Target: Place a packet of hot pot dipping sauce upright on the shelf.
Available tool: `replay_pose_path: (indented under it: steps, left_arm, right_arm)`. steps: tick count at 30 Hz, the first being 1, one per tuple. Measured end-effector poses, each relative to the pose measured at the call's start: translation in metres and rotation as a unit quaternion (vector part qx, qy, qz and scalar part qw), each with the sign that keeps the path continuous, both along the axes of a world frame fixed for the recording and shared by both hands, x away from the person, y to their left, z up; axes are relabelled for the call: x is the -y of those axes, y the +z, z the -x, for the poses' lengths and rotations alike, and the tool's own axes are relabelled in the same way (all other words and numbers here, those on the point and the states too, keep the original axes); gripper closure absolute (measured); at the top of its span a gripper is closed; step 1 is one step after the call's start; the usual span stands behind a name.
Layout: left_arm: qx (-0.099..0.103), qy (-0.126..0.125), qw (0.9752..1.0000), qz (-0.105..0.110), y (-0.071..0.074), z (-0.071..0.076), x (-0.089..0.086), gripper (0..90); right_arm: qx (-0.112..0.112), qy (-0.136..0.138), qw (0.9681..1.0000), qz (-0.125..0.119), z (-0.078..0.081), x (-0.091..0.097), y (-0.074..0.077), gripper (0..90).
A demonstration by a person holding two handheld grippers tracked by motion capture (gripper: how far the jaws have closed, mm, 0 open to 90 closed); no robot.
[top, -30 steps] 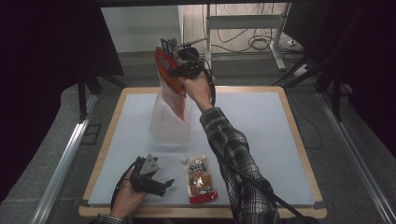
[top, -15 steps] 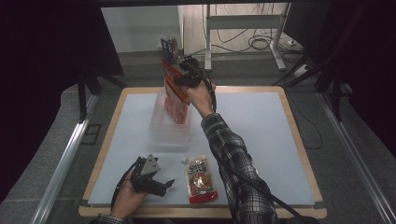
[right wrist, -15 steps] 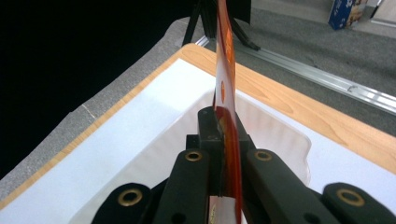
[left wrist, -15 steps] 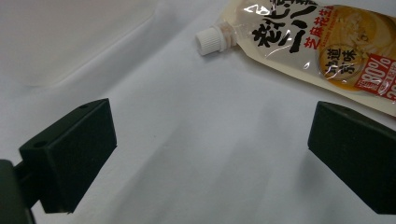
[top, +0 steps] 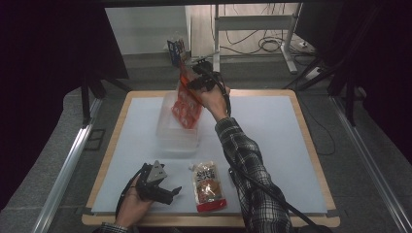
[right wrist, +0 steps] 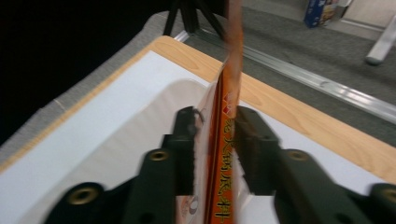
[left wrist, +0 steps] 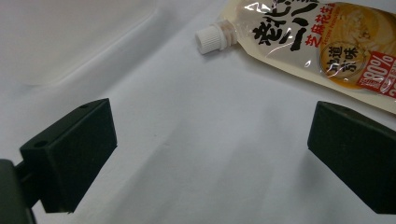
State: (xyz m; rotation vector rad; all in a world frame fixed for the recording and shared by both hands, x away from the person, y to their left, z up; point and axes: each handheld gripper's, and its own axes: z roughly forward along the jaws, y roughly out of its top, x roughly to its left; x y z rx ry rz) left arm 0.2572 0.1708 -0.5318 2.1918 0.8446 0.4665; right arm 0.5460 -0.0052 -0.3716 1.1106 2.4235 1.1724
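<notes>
Nearest the person, the left gripper (top: 167,190) sits low on the white table mat (top: 272,145), same spot as a second ago. Its jaws stand wide open with nothing but bare mat between them. Just to its right lies the spouted sauce pouch (top: 210,186), flat, white cap pointing away from the person; it hasn't budged either. In the left gripper view that pouch (left wrist: 322,44) lies just past the right jaw, not touching it.

Further out, the clear plastic container (top: 176,127) is in the middle of the mat. The right gripper (top: 194,83) is up over its far edge with the red-orange packet (top: 187,108). A second ago that packet was held higher; now it's come down and hangs tilted, lower end inside the container.

The right gripper view has the packet (right wrist: 227,121) edge-on between the two jaws. The jaws have just been opening, and there's a small gap on each side, so they look loosened rather than pinching it.
</notes>
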Motion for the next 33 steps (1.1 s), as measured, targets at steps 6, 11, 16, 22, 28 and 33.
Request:
replay_pose_path:
  steps: [6, 11, 16, 22, 28, 33]
  left_arm:
    - [0.001, 0.000, 1.0000, -0.003, 0.000, 0.000, 0.000, 1.3]
    - [0.001, 0.000, 1.0000, -0.004, 0.000, 0.000, 0.000, 1.3]
    - [0.002, 0.000, 1.0000, -0.006, -0.001, 0.000, 0.001, 1.2]
    - [0.004, -0.002, 0.9999, -0.009, -0.001, 0.000, 0.001, 1.2]
    - [0.006, -0.002, 0.9999, -0.009, -0.002, 0.000, 0.001, 1.2]
    - [0.008, -0.002, 0.9999, -0.009, -0.001, 0.000, 0.001, 1.2]
  right_arm:
    - [0.010, -0.005, 0.9999, -0.001, -0.001, 0.008, -0.001, 38.6]
    - [0.033, 0.004, 0.9994, 0.011, 0.002, 0.013, 0.002, 20.8]
    - [0.040, 0.028, 0.9988, 0.009, 0.007, 0.021, 0.007, 10.2]
    - [0.054, 0.035, 0.9976, 0.025, 0.014, 0.029, 0.010, 3.9]
    - [0.073, 0.039, 0.9953, 0.049, 0.022, 0.036, 0.011, 0.0]
    - [0.086, 0.047, 0.9932, 0.064, 0.028, 0.042, 0.012, 0.0]
